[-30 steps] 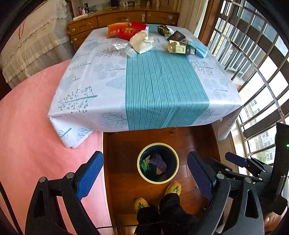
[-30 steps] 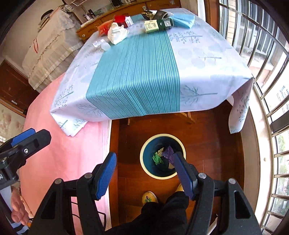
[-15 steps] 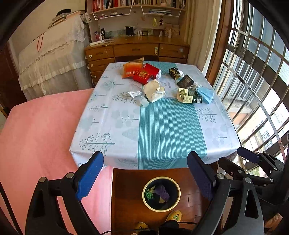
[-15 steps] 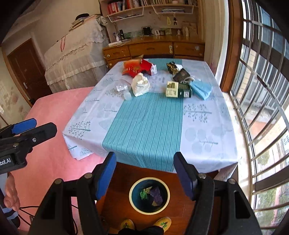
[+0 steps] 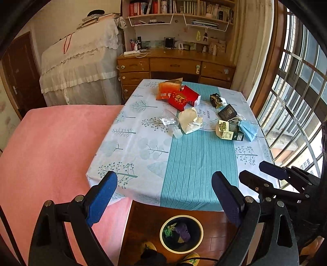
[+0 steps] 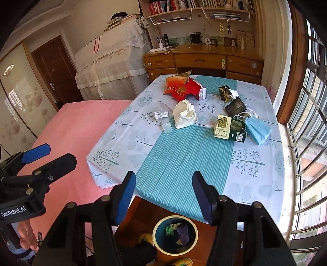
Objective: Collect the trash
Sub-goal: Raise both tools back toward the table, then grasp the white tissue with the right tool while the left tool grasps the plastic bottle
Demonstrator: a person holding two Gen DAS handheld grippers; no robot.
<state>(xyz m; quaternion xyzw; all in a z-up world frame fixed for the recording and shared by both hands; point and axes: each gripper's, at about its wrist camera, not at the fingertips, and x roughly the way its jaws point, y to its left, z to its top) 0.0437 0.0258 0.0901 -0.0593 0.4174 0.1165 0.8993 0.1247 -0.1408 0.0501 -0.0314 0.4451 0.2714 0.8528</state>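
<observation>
Left hand-held gripper (image 6: pixel 38 158), wide and empty, reads "GenRobot.AI"; right hand-held gripper (image 6: pixel 163 191) closing, empty; ahead, tabletop (image 6: pixel 184 155) reads "Now or never".

Place: was a home bedroom-study
Bed: pink cover (image 5: pixel 51 155)
Shelves: held books (image 5: pixel 175 8)
Dresser: wooden drawers (image 5: pixel 175 67)
Bench: wore tree-print cloth (image 5: pixel 132 147)
</observation>
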